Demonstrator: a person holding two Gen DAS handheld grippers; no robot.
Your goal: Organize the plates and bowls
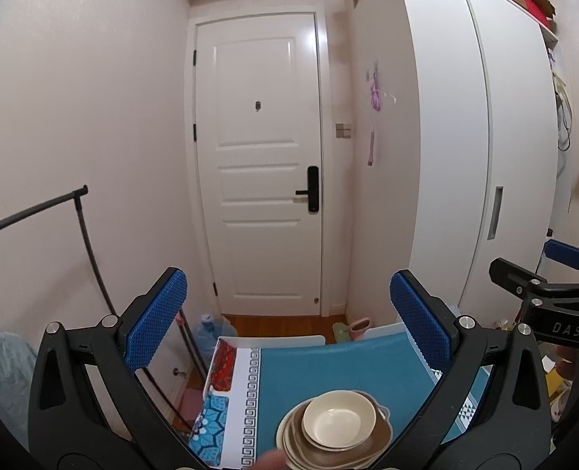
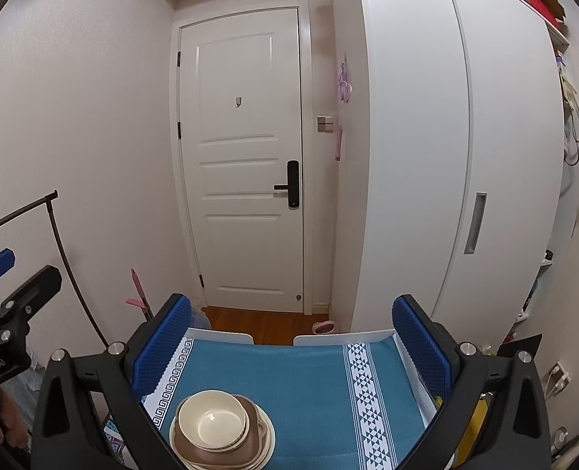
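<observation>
— Right wrist view: what's there?
— Desk (image 2: 309,384) (teal cloth) fills the lower centre; stacked plates (image 2: 227,450) with a cream bowl (image 2: 213,419) on top, lower left.
— Grippers?
— Right gripper (image 2: 289,352) and left gripper (image 1: 289,325) both gape wide, holding nothing.

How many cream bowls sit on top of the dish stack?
2, nested: a smaller cream bowl inside a larger cream bowl, both on the brown dish atop the stack on the blue tablecloth. More bowls may be hidden beneath.
</observation>
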